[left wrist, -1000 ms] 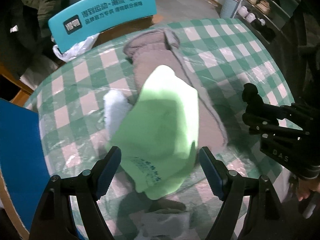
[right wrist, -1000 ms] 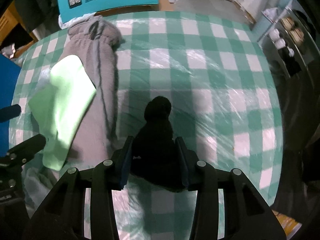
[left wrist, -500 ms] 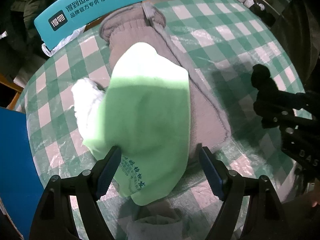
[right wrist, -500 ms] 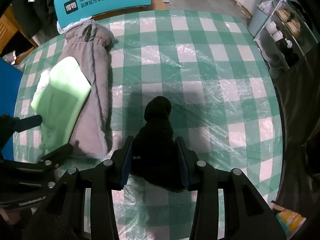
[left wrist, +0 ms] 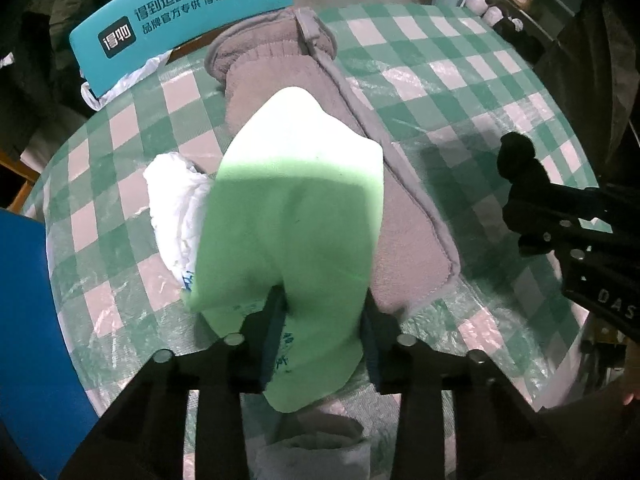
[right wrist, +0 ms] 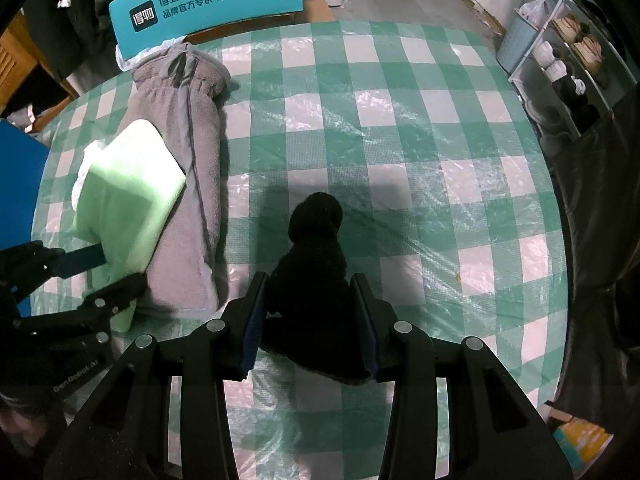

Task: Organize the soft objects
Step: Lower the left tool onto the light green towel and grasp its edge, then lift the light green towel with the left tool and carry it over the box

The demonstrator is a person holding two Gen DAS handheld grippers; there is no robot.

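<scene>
Nearest the left camera, the left tool (left wrist: 322,326) is closing on the near end of the green cloth (left wrist: 296,216); the fabric is already bunched between the two pads and bulges past them, so the pinch appears to have bitten. The cloth is thin and limp, with printing along its near hem. It is judged light, and likely to droop and unfold if raised by one edge, so a hold on the gathered hem, as now, seems the sounder point.

The right tool (right wrist: 310,312) is pressed onto a black knitted item (right wrist: 316,248), apparently a hat or sock; the material is thick, compressible and unlikely to slip. It hangs above the checked bench (right wrist: 400,140), which has a clear plastic cover that looks slick.

Under the green cloth lies a long grey fleece piece (left wrist: 276,76), bulkier and heavier, best taken at its gathered far cuff. A white crumpled piece (left wrist: 172,196) sits just beside the green cloth on its left. Beyond the bench edge stands a teal sign (left wrist: 180,8).
</scene>
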